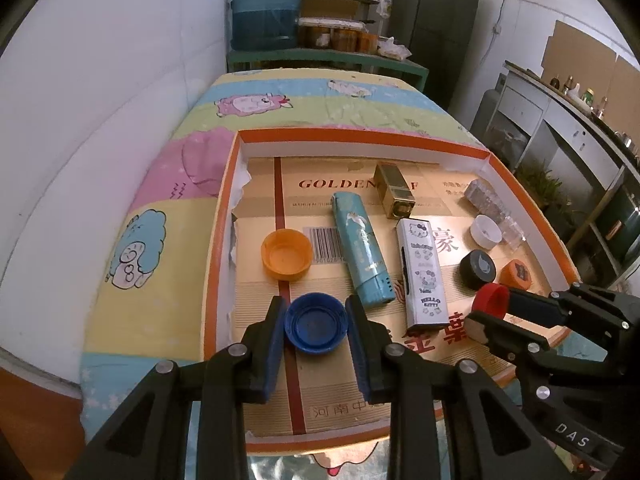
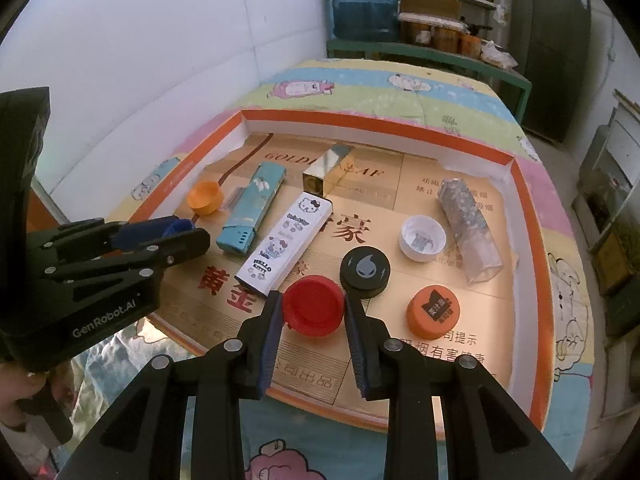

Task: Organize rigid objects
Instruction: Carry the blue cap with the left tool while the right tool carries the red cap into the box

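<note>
My left gripper [image 1: 316, 312] is shut on a blue bottle cap [image 1: 316, 326], open side up, low over the near left of the orange-rimmed cardboard tray [image 1: 360, 136]. My right gripper [image 2: 312, 304] is shut on a red cap [image 2: 314, 306], closed side up, near the tray's front middle. In the left wrist view the red cap [image 1: 490, 302] shows between the right gripper's fingers. In the right wrist view the left gripper [image 2: 188, 236] shows at left with the blue cap [image 2: 178, 226].
In the tray lie an orange open cap [image 1: 286, 254], a teal lighter [image 1: 360, 250], a Hello Kitty lighter [image 1: 422, 272], a gold box [image 1: 394, 196], a white cap [image 2: 422, 238], a black cap [image 2: 364, 272], an orange cap [image 2: 432, 312] and a clear glittery box [image 2: 468, 232]. The tray sits on a cartoon-print cloth [image 1: 160, 184].
</note>
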Motion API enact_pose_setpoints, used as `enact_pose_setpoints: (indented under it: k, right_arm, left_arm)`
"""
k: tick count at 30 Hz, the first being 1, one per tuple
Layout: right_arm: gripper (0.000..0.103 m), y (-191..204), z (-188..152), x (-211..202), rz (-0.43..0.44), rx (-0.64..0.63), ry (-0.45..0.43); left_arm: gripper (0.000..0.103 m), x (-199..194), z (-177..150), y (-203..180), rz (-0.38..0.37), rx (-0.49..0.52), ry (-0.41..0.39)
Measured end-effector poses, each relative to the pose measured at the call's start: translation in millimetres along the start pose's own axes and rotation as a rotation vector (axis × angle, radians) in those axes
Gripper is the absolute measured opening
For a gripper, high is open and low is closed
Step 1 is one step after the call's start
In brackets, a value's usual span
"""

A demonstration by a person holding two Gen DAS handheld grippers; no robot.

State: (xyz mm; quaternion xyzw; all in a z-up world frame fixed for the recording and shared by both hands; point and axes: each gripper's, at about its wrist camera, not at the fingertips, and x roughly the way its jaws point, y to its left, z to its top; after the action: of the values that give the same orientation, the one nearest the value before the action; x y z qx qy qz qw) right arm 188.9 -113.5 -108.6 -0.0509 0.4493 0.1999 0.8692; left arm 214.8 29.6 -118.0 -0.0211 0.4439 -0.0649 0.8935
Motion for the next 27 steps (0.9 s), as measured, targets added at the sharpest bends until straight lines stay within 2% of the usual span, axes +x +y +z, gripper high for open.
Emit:
enact_pose_setpoints:
  k: [20,27]
  right_arm:
    - [0.032,-3.2,-0.9,7.4,0.003,0.006,0.014]
    - [0.032,-3.4,-1.0,7.5,0.003,0.005,0.013]
  left_arm:
    - [0.031,3.8,0.2,-4.5,0.013,0.024,-0.002]
    - [0.039,2.4,1.3,-4.4,0.017,0.023,-0.009]
